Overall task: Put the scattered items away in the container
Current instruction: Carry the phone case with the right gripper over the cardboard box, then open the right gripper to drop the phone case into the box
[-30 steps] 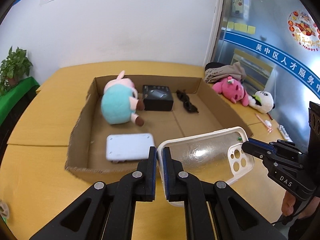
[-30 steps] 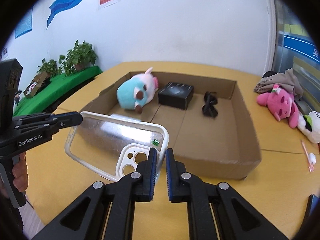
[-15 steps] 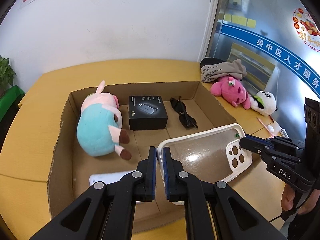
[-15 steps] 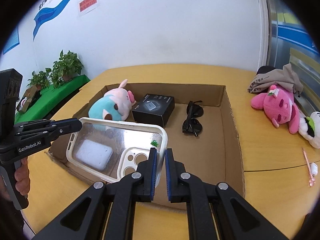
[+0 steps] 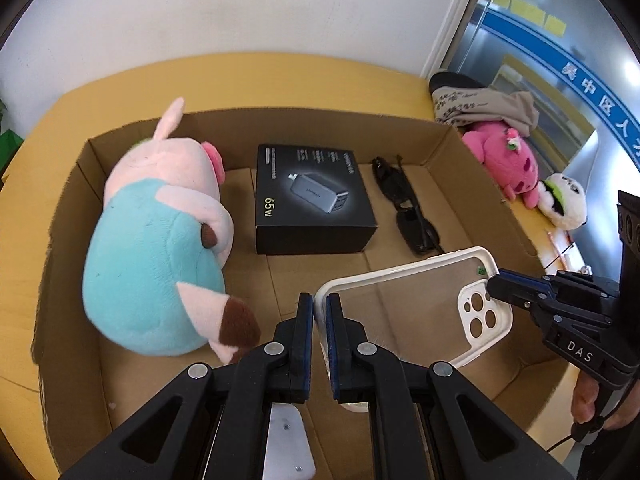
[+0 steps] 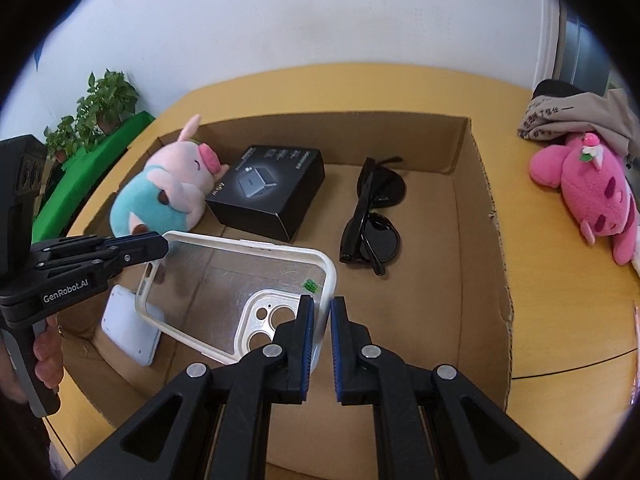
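Note:
A clear phone case (image 5: 412, 304) with a white rim hangs over the inside of the cardboard box (image 5: 280, 128). My left gripper (image 5: 319, 312) is shut on one end of its rim. My right gripper (image 6: 319, 320) is shut on the opposite end of the case (image 6: 240, 276), by the camera cutout. Each gripper shows in the other's view, the right one (image 5: 496, 286) and the left one (image 6: 160, 246). In the box lie a pig plush (image 5: 160, 248), a black charger box (image 5: 312, 196), black sunglasses (image 5: 408, 204) and a white flat device (image 6: 130, 330).
A pink plush (image 6: 592, 188), a panda plush (image 5: 564, 200) and a grey cloth (image 6: 580, 116) lie on the yellow table (image 6: 560, 312) to the right of the box. A pink pen (image 6: 636, 344) lies near the right edge. Potted plants (image 6: 100, 108) stand at the far left.
Both grippers have carried the phone case forward from the box's near wall to above the box floor, and lower. Their grip on it is unchanged.

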### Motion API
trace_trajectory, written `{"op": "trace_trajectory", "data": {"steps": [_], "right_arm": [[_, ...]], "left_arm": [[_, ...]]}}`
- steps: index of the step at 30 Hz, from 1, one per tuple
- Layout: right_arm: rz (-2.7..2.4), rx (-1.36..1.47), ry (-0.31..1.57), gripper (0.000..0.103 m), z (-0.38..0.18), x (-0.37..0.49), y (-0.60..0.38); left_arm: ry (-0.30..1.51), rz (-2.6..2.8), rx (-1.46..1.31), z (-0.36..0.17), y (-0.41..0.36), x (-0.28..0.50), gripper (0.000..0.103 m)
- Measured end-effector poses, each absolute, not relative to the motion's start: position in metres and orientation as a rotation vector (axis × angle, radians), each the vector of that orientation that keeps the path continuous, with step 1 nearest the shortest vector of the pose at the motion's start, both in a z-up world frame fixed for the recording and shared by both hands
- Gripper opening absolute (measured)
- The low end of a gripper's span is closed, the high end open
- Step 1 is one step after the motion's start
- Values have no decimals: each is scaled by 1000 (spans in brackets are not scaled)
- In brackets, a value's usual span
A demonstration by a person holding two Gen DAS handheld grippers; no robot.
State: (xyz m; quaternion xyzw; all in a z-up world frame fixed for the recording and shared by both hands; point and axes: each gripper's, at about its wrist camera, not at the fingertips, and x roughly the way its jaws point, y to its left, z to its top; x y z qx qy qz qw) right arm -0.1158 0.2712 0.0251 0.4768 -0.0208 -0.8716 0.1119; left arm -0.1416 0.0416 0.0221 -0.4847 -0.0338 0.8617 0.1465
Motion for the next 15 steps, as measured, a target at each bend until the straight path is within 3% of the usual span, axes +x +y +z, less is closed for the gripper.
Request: {"op": "trace_trajectory", "data": {"steps": [15], "right_arm": [[-2411, 1698, -61, 8, -22, -157, 265]], "left_arm": [[-52, 2360, -1654, -21, 45, -175, 6]]}}
